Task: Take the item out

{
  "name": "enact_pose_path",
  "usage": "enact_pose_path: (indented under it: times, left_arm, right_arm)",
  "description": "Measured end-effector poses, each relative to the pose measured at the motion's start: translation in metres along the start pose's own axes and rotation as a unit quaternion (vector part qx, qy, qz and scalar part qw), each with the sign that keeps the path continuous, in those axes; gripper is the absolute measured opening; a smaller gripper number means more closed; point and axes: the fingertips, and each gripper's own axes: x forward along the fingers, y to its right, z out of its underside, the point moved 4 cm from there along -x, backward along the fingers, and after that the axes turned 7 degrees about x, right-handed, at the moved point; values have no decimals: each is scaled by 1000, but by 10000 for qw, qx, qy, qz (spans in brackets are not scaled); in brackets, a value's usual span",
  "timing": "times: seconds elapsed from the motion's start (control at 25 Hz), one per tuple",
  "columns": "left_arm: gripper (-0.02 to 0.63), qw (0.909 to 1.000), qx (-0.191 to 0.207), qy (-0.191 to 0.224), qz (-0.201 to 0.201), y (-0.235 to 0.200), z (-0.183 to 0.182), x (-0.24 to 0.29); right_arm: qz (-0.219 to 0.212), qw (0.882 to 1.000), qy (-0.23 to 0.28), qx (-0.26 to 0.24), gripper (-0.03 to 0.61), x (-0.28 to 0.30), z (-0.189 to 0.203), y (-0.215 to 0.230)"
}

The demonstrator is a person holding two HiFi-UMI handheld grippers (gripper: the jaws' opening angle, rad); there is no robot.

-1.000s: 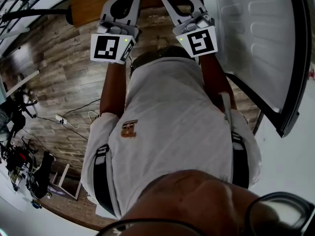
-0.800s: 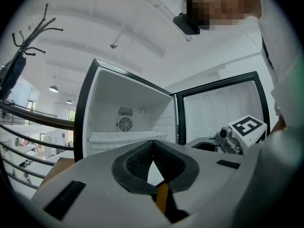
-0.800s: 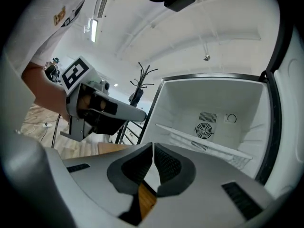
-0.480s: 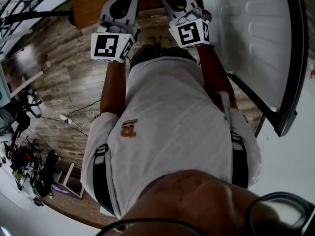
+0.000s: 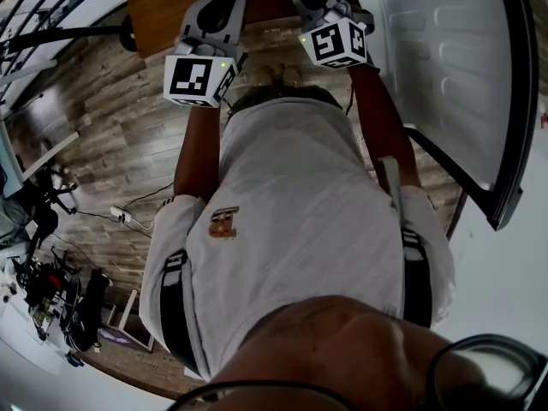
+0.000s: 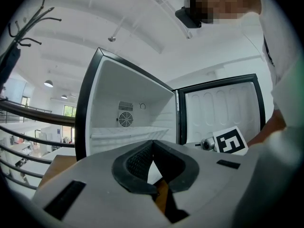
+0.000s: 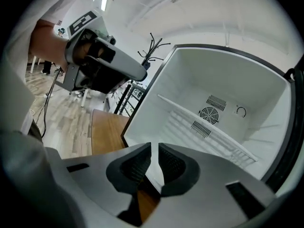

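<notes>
- Head view: the left gripper (image 5: 210,24) and the right gripper (image 5: 330,20) are held forward side by side, next to the open fridge door (image 5: 445,75), probably so that the cabinet can be reached.
- Left gripper view: its jaws are pressed together on nothing. The fridge (image 6: 128,108) is faced, and its shelf (image 6: 128,131) is seen bare.
- Right gripper view: its jaws are likewise closed, with nothing pinched. The item is seen nowhere, so the pose is judged to be an approach or a search.

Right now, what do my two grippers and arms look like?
The left gripper and right gripper have grey bodies and black ribbed pads. Each carries a white cube with black square markers. The person wears a white short-sleeved shirt and black straps.
</notes>
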Motion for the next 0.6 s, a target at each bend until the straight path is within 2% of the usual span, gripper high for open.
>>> enact_pose_path:
  times: [0.6]
  left_arm:
    - [18, 9998, -53, 5, 171, -15, 9, -3]
  right_arm:
    - [-276, 9961, -718, -422, 46, 42, 25, -1]
